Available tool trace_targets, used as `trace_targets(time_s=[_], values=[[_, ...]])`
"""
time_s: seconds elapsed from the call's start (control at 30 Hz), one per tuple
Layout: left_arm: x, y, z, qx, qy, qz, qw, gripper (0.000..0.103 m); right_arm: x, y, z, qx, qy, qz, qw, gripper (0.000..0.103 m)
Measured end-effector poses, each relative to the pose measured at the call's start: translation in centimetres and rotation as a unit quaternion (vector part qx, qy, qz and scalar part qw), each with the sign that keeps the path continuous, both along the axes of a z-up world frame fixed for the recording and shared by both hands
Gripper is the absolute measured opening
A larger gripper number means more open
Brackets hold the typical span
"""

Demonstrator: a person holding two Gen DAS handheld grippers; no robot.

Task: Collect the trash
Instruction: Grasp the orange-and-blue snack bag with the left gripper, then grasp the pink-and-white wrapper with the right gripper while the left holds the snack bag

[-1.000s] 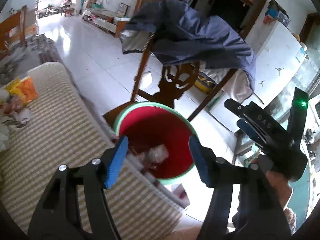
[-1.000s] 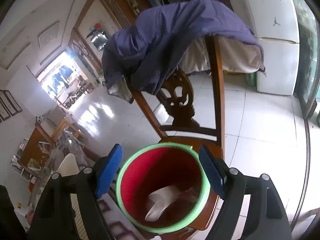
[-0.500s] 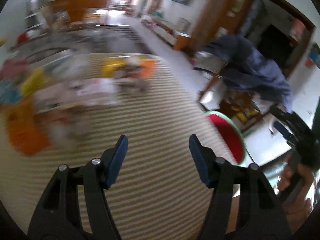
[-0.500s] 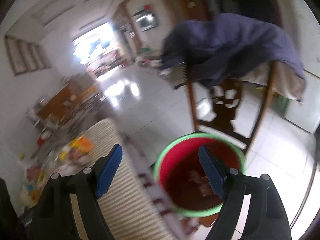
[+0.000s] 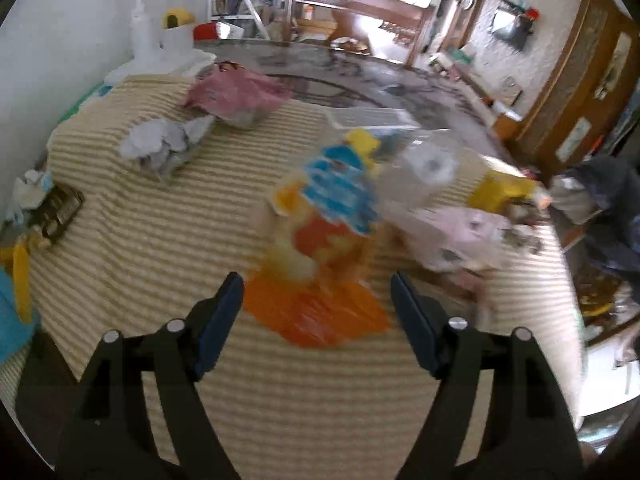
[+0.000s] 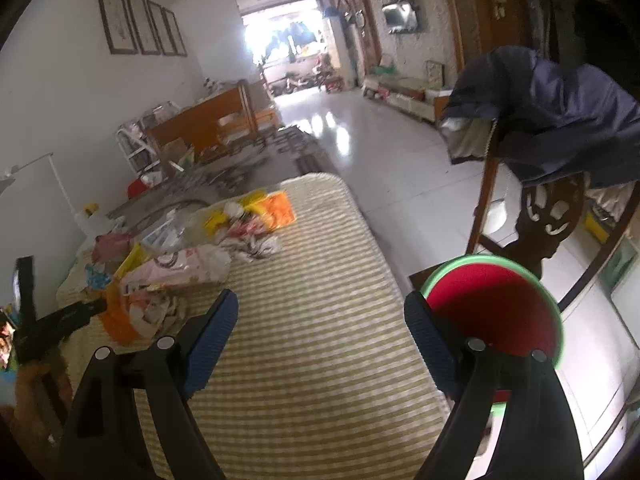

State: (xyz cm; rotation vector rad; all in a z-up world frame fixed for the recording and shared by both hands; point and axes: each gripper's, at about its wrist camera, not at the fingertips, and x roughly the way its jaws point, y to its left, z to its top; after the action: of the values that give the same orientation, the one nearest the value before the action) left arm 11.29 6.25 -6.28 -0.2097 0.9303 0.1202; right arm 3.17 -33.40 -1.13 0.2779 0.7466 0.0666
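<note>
Opening over the striped worktop [image 5: 168,240], the left gripper [image 5: 316,312] is held empty just short of an orange wrapper [image 5: 316,316] at the near edge of the blurred trash pile [image 5: 360,208]. The right gripper [image 6: 320,332] is likewise opening and empty; the red bin [image 6: 496,300] is seen beside its right finger.

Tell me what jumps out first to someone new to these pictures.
The heap of bright trash on the striped cloth: an orange wrapper lies just ahead of the left gripper, whose fingers are opening with nothing pressed between them. Beside the table's end sits the red bin with its green rim, behind the empty, opening right gripper.
</note>
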Motion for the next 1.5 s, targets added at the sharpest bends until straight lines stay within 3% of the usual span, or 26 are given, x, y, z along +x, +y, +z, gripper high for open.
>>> trace_targets(time_s=[0.17, 0.2, 0.27, 0.37, 0.7, 0.83, 0.97, 1.1, 1.23, 1.37, 1.43, 1.5], values=[[1.6, 1.2, -1.4, -0.01, 0.009, -0.005, 0.9999, 0.075, 0.4, -0.1, -0.8, 0.023, 0.02, 0.01, 0.999, 0.082], [2.0, 1.0, -1.6, 0.001, 0.01, -0.012, 0.9999, 0.067, 0.4, 0.0, -0.9, 0.023, 0.022, 0.011, 0.999, 0.082], [2.1, 1.0, -1.8, 0.001, 0.011, -0.019, 0.9998, 0.062, 0.5, 0.2, -1.0, 0.022, 0.025, 0.015, 0.999, 0.082], [1.3, 0.6, -1.4, -0.029, 0.011, -0.031, 0.9991, 0.051, 0.5, 0.4, -1.1, 0.02, 0.029, 0.02, 0.999, 0.082], [-7.3, -0.3, 0.8, -0.131, -0.035, 0.002, 0.9908, 0.048, 1.3, 0.2, -2.1, 0.029, 0.062, 0.023, 0.997, 0.083], [-9.1, -0.8, 0.4, -0.142, -0.032, 0.004, 0.9893, 0.048, 1.7, 1.1, -2.5, 0.01, 0.079, 0.034, 0.996, 0.083], [-8.7, -0.9, 0.9, -0.126, -0.04, 0.002, 0.9912, 0.048, 2.7, 3.7, -3.0, -0.016, 0.098, 0.076, 0.992, 0.083], [-8.3, -0.3, 0.3, -0.141, -0.03, 0.01, 0.9895, 0.048, 4.0, 7.0, -3.7, -0.007, 0.105, 0.113, 0.988, 0.083], [-8.2, 0.3, -0.1, -0.158, -0.023, 0.014, 0.9871, 0.049, 6.2, 11.0, -3.7, 0.045, 0.125, 0.157, 0.979, 0.083], [-8.0, -0.3, -0.4, -0.158, -0.012, -0.002, 0.9874, 0.049, 9.0, 14.4, -3.4, 0.111, 0.139, 0.162, 0.971, 0.083], [-8.1, -0.1, -0.3, -0.159, -0.016, 0.0, 0.9871, 0.049, 10.1, 16.0, -3.0, 0.098, 0.131, 0.158, 0.974, 0.083], [-8.2, 0.2, -0.3, -0.165, -0.018, 0.006, 0.9861, 0.049, 11.3, 17.9, -2.1, 0.027, 0.107, 0.16, 0.981, 0.083]])
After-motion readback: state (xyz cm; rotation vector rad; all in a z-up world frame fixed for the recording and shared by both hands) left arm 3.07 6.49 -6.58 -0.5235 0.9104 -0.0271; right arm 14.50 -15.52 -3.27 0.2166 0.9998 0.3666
